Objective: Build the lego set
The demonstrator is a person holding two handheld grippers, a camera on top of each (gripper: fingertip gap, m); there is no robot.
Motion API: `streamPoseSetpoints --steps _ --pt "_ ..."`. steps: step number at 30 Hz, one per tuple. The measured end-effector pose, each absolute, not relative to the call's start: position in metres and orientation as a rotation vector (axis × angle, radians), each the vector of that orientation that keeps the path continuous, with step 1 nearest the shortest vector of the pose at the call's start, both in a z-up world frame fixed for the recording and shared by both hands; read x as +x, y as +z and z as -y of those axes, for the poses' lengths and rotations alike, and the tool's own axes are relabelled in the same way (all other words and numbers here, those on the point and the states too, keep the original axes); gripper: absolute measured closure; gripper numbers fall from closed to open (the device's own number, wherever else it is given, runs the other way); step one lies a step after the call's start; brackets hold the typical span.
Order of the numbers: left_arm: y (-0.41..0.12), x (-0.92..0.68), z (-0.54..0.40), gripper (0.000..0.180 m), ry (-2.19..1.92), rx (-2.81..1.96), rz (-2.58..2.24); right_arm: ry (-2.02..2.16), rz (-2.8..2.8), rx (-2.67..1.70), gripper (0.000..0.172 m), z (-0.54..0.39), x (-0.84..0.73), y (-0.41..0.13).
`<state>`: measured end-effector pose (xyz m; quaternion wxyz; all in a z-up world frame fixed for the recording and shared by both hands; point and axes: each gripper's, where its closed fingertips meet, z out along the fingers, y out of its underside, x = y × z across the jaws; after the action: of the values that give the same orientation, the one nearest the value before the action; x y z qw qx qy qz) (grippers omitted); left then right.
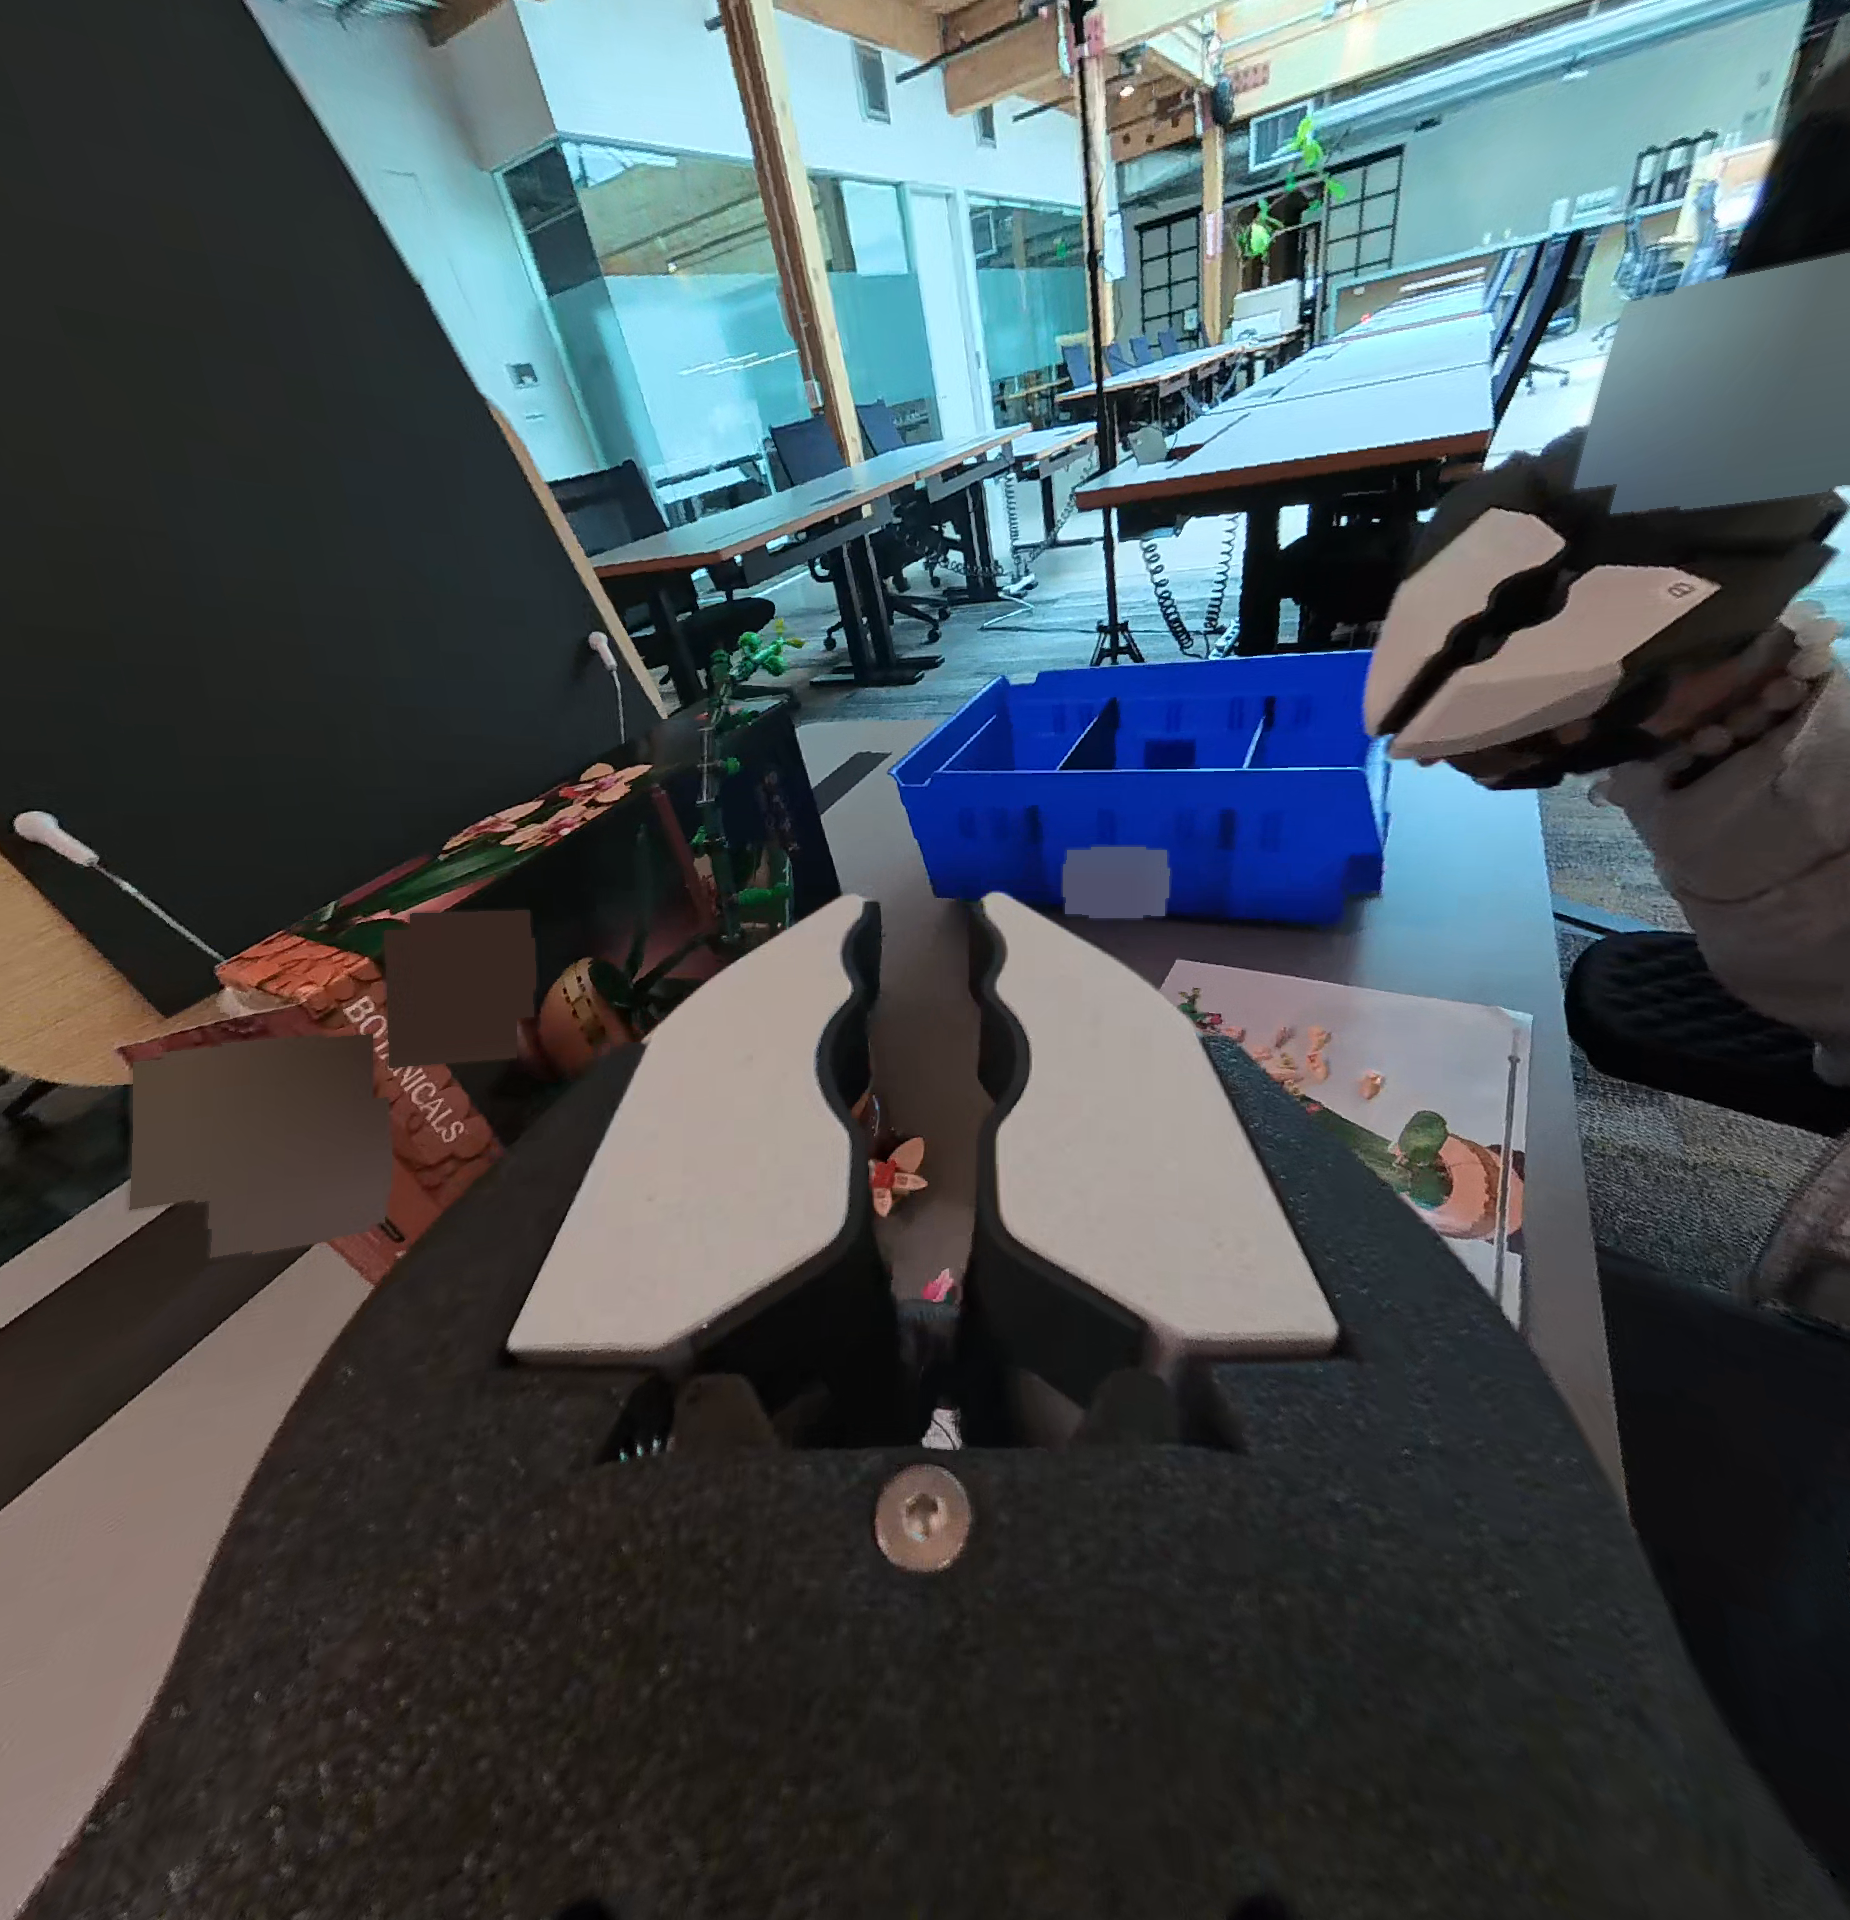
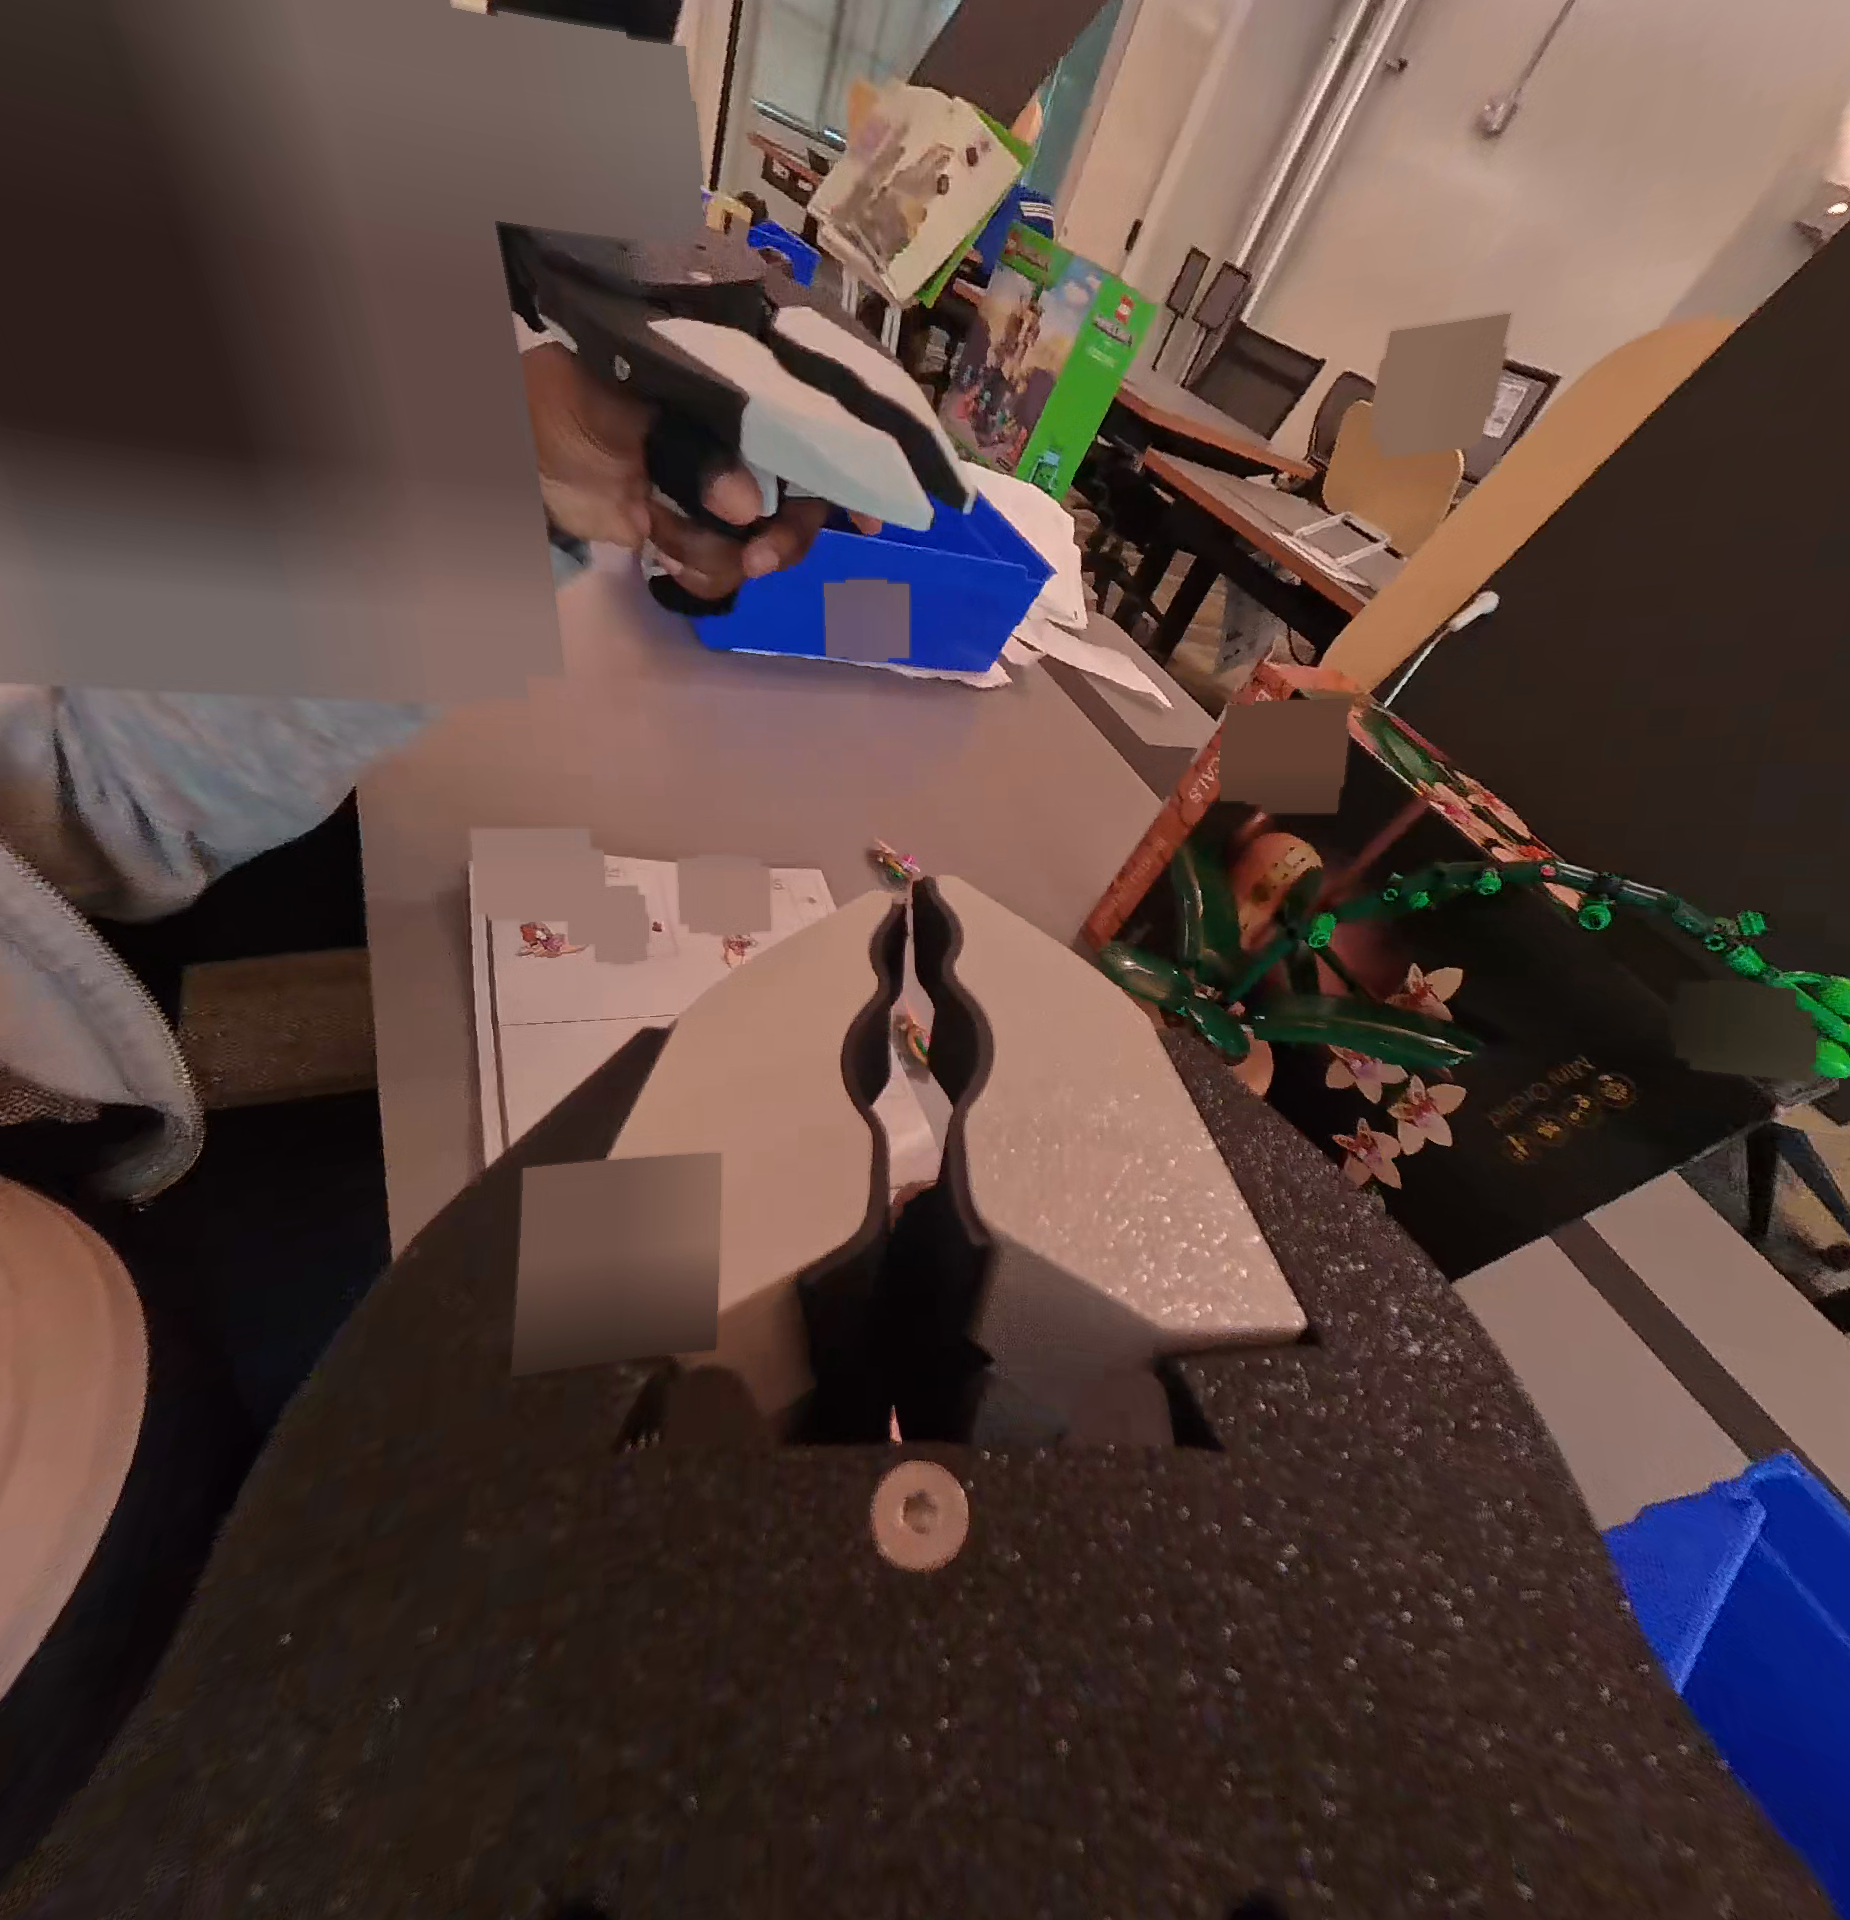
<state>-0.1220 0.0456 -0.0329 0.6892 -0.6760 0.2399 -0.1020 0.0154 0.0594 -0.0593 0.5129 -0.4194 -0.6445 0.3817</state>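
A grey table [image 1: 1472, 883] is carrying everything, with a dark upright panel [image 1: 225, 468] standing along its left edge. A blue divided bin [image 1: 1160, 821] is sitting at the far side of the table, its compartments showing no contents from this angle. Along the left, a dark printed box with orchid pictures [image 1: 547, 862] is lying on its side, and a green brick-built plant stem [image 2: 1523, 894] is arching in front of it. An open instruction booklet [image 2: 588, 966] is lying flat at the near side of the table.

The left gripper [image 1: 923, 914] is hovering low over the table just short of the bin, its jaws standing apart with bare tabletop showing between them and nothing gripped; a small pink flower piece [image 1: 897, 1174] is lying on the table beneath the fingers. The right gripper [image 2: 913, 896] is held over the booklet with its jaws clenched together at the tips. A tiny multicoloured flower piece [image 2: 893, 860] is sitting right at those tips; whether it is pinched cannot be told.
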Motion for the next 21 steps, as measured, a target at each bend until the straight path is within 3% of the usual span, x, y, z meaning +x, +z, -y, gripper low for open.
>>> streamPoseSetpoints --steps 5,10,16,21 --pt "-0.030 -0.120 -0.051 0.160 -0.178 -1.481 -0.512 0.812 1.514 -1.083 0.167 -0.076 0.018 -0.065" --pt "-0.025 -0.130 -0.068 0.143 0.040 -1.459 -0.362 0.770 1.425 -1.121 0.152 -0.090 0.009 -0.067" --pt "-0.033 -0.157 -0.087 0.102 0.198 -1.469 -0.124 0.727 1.301 -1.143 0.140 -0.113 0.001 -0.070" --pt "-0.060 -0.149 -0.113 0.052 0.227 -1.502 -0.120 0.714 1.126 -1.187 0.108 -0.148 -0.001 -0.077"
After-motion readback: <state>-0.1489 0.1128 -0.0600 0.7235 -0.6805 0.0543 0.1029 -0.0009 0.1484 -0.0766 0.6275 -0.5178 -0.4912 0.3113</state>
